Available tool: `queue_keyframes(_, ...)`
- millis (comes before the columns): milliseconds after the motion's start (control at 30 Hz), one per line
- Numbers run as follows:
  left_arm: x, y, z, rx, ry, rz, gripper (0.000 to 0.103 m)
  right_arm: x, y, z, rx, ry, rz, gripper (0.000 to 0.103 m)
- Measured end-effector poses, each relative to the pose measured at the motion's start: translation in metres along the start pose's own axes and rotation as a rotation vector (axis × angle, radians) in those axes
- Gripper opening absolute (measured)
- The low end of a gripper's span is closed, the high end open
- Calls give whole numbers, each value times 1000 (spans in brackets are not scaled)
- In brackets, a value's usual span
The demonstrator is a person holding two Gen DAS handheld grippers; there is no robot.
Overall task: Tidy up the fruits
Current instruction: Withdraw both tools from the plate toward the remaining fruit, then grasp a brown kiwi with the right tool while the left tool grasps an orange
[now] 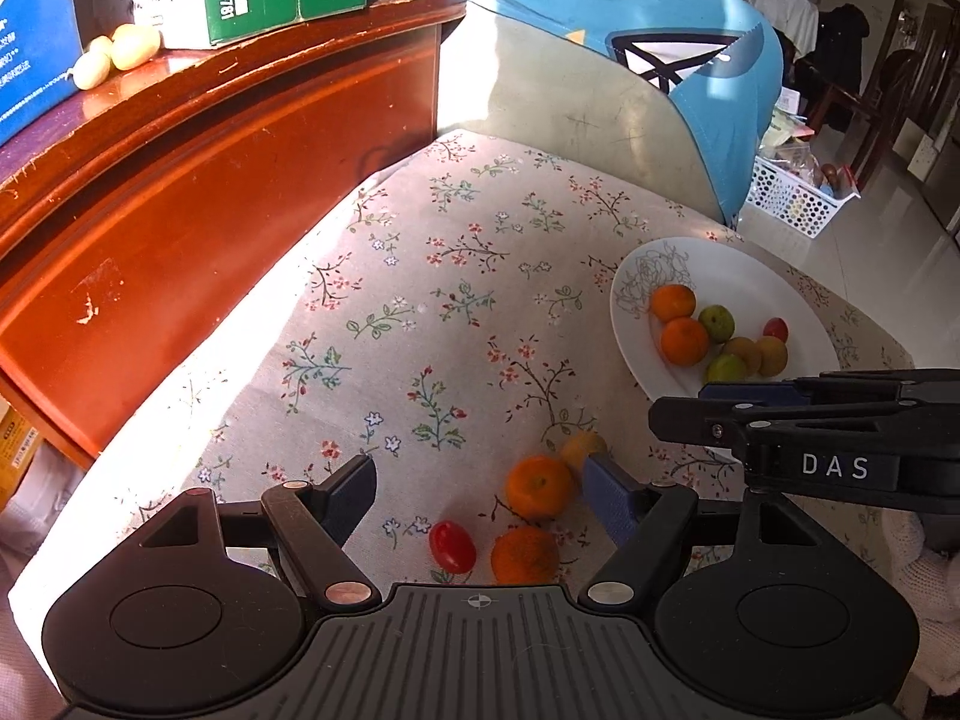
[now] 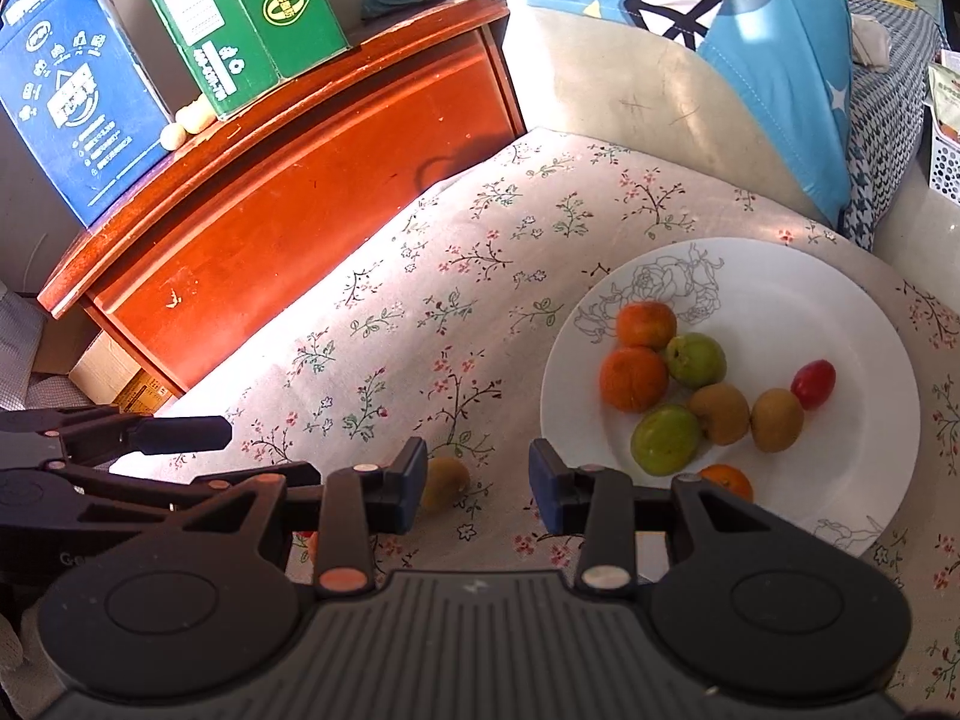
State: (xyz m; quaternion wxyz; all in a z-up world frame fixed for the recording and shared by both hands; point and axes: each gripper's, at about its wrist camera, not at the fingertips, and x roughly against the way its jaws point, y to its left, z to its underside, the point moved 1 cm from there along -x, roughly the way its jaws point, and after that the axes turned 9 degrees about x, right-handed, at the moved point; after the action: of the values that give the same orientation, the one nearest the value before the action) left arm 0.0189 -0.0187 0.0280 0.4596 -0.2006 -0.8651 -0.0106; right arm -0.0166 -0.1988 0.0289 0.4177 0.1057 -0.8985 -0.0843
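A white plate [image 2: 840,312] on the flowered cloth holds several fruits: oranges [image 2: 633,378], green fruits [image 2: 696,360], brown ones [image 2: 777,420] and a red tomato [image 2: 813,384]. My left gripper [image 1: 480,492] is open wide over loose fruit on the cloth: an orange [image 1: 537,486] close to its right finger, a second orange [image 1: 525,555] and a red tomato [image 1: 453,546]. A yellow-brown fruit [image 1: 582,447] lies just past that finger. My right gripper [image 2: 480,483] is open narrowly and holds nothing. The same yellow-brown fruit [image 2: 447,483] lies on the cloth by its left finger.
A red-brown wooden cabinet [image 2: 288,192] borders the cloth at the left, with a blue box [image 2: 78,96] and a green box [image 2: 240,18] on top. A blue cushion [image 2: 750,48] lies behind. A white perforated basket [image 1: 792,198] stands on the floor at the right.
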Motion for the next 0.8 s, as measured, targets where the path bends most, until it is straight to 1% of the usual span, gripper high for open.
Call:
queue_keyframes(100,1,-8,12,-69,4,35,76,-6,2,-1,-9,15,-19,39)
queue_keyframes(200,-1,-17,25,-153,5,49,73,-13,5,0,-5,30,-29,39)
queue_keyframes(267,-5,-21,32,-186,11,57,73,-19,7,1,-4,43,-36,39)
queue_keyframes(333,-8,-22,38,-202,16,59,72,-23,8,2,-8,55,-42,39)
queue_keyframes(400,-12,-23,41,-217,19,62,66,-27,10,2,-4,63,-41,39)
queue_keyframes(533,-17,-21,45,-224,18,56,58,-32,10,3,-3,73,-37,39)
queue_keyframes(800,-20,-24,52,-280,-11,43,54,-43,9,4,-19,93,-43,39)
